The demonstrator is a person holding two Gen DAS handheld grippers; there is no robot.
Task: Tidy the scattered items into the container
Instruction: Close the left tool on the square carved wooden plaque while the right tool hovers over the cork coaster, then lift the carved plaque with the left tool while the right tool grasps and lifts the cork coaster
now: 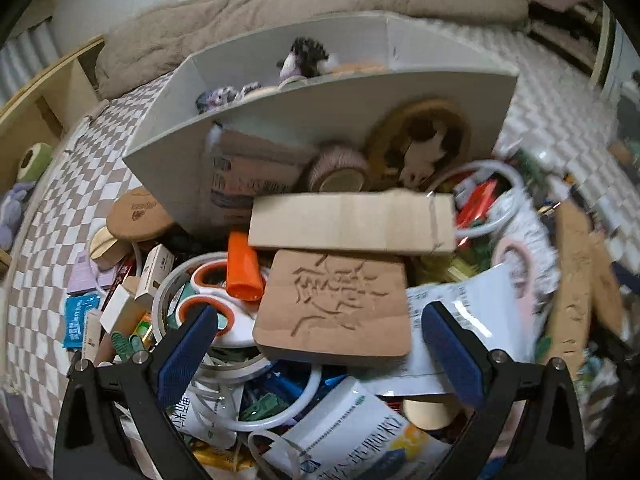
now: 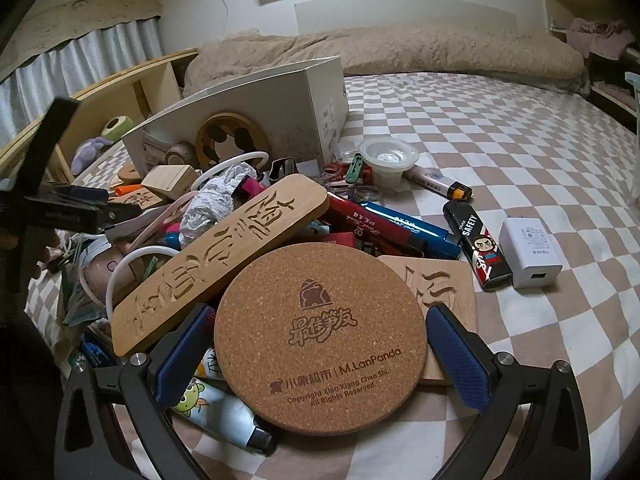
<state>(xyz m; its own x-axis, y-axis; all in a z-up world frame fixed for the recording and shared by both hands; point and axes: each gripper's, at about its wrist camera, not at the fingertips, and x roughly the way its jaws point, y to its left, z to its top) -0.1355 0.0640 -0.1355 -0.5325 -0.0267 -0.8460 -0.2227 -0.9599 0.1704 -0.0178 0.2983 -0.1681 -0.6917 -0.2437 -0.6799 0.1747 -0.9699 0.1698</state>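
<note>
Between our right gripper (image 2: 320, 356) fingers, spread wide, lies the round cork coaster (image 2: 320, 338), pads flanking its edges. Our left gripper (image 1: 318, 354) gapes wide around the carved wooden square (image 1: 334, 306). The white container (image 1: 320, 112) sits at twelve o'clock.

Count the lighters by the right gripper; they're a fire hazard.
2: black SAFETY lighter beside the white charger; cartoon lighter under the cork coaster. Others may be buried.
</note>
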